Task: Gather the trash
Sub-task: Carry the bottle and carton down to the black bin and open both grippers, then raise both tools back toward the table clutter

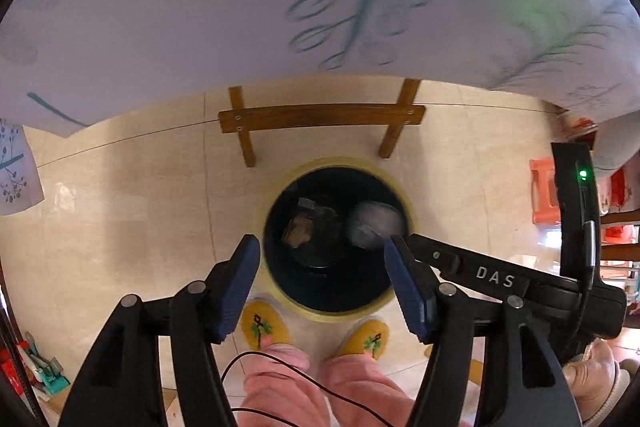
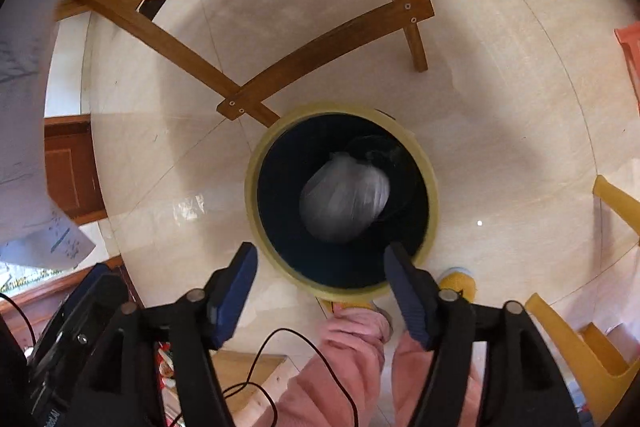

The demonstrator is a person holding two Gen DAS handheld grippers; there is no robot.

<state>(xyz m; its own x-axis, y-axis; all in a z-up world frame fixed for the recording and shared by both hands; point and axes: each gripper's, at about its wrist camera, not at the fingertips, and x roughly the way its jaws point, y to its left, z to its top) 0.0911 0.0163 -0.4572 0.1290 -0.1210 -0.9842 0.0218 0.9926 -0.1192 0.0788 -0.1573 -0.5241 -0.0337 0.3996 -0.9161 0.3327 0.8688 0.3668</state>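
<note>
A round bin with a yellow rim (image 1: 340, 160) and a black liner stands on the tiled floor. Inside it lie a brownish scrap (image 1: 300, 231) and a crumpled grey-white bag (image 1: 374, 223). My left gripper (image 1: 322, 241) hangs straight above the bin mouth, open, with nothing between its blue pads. A black housing marked DAS (image 1: 496, 277) reaches in from the right beside it. In the right wrist view the same bin rim (image 2: 251, 187) circles the grey-white bag (image 2: 344, 199). My right gripper (image 2: 320, 247) is open over the near rim, its pads touching nothing.
A wooden table frame (image 1: 320, 117) stands just behind the bin under a patterned tablecloth (image 1: 240, 7). The person's yellow slippers (image 1: 266, 325) and pink trouser legs (image 2: 352, 347) are at the bin's near side. An orange stool (image 1: 544, 195) and a yellow plastic chair (image 2: 580, 339) stand to the right.
</note>
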